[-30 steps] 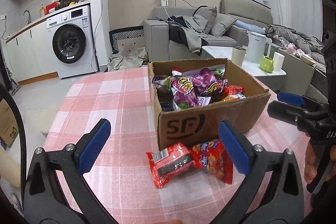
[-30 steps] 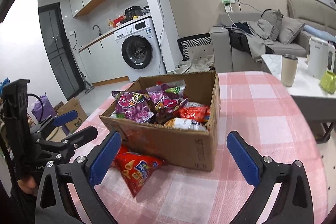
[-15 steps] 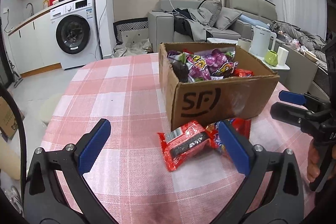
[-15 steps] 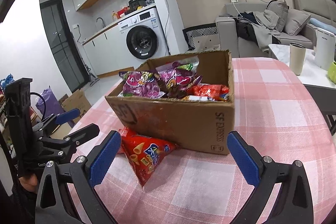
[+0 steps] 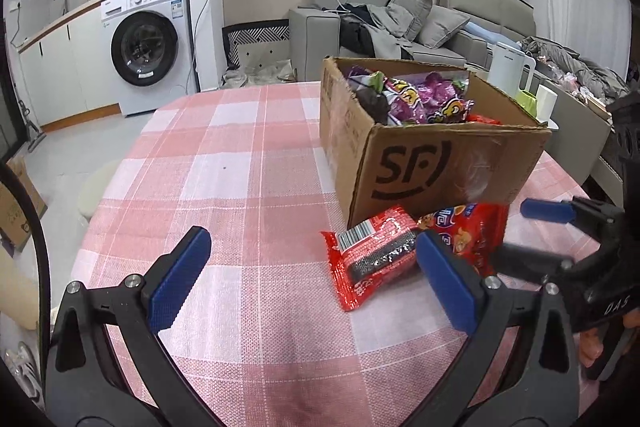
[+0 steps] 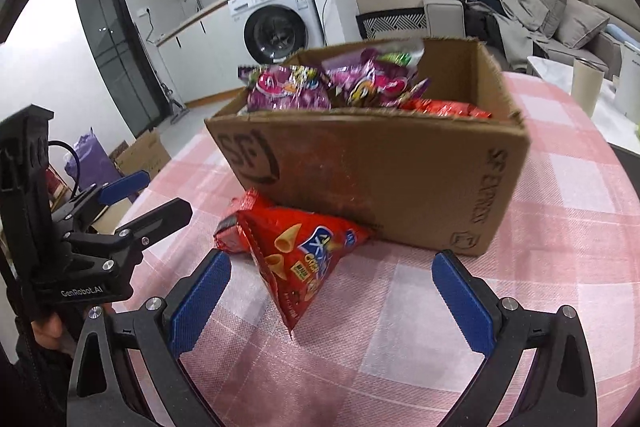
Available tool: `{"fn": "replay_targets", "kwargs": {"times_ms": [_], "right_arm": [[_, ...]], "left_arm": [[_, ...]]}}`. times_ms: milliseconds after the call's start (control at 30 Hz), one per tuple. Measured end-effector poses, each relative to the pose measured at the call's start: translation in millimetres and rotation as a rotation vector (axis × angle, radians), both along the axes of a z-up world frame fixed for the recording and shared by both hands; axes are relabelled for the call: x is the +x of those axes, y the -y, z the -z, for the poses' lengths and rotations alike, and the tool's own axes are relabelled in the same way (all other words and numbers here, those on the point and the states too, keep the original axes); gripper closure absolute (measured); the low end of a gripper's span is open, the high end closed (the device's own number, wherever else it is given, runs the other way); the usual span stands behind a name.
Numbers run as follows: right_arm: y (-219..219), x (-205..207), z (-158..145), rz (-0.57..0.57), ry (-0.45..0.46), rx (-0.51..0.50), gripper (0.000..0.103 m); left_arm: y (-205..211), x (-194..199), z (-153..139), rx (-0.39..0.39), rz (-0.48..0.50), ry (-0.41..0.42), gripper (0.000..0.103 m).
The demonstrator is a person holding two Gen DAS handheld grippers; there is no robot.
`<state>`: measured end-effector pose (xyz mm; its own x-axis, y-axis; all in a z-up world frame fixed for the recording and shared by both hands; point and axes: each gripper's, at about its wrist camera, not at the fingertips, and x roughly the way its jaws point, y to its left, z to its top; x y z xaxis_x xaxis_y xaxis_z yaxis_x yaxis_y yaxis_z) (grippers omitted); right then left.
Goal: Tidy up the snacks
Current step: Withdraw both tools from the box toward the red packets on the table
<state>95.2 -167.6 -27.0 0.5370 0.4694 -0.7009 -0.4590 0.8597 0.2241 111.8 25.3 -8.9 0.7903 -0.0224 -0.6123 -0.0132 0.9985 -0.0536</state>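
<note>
A table under a pink and white checked cloth fills both views. A cardboard box stands on it, open at the top and heaped with purple snack bags and some red ones.

Two red packets lie on the cloth against the near wall of the box. The chip bag with cone-shaped snacks printed on it lies flat, one end touching the box and its point towards the right wrist camera. The smaller red packet, with a barcode and a dark panel, lies just beside it, and the two seem to overlap, though the edge is hard to make out.

The left gripper hovers low over the cloth, fingers spread wide and empty; the small packet sits just inside its right finger. The right gripper is also spread wide and empty, with the chip bag between its fingers, nearer the left one.
</note>
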Motion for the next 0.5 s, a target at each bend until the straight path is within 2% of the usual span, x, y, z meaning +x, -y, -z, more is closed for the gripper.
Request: {"fn": "replay_targets", "kwargs": {"times_ms": [200, 367, 500], "right_arm": [[-12.0, 5.0, 12.1, 0.012, -0.033, -0.021, 0.001], [-12.6, 18.0, 19.2, 0.046, -0.083, 0.021, 0.001], [-11.9, 26.2, 20.3, 0.072, -0.078, 0.007, 0.001]], "left_arm": [[0.5, 4.9, 8.1, 0.0, 0.005, -0.015, 0.001], [-1.1, 8.9, 14.3, -0.002, -0.001, -0.03, 0.001], [-2.2, 10.3, 16.8, -0.008, -0.006, -0.034, 0.001]]}}
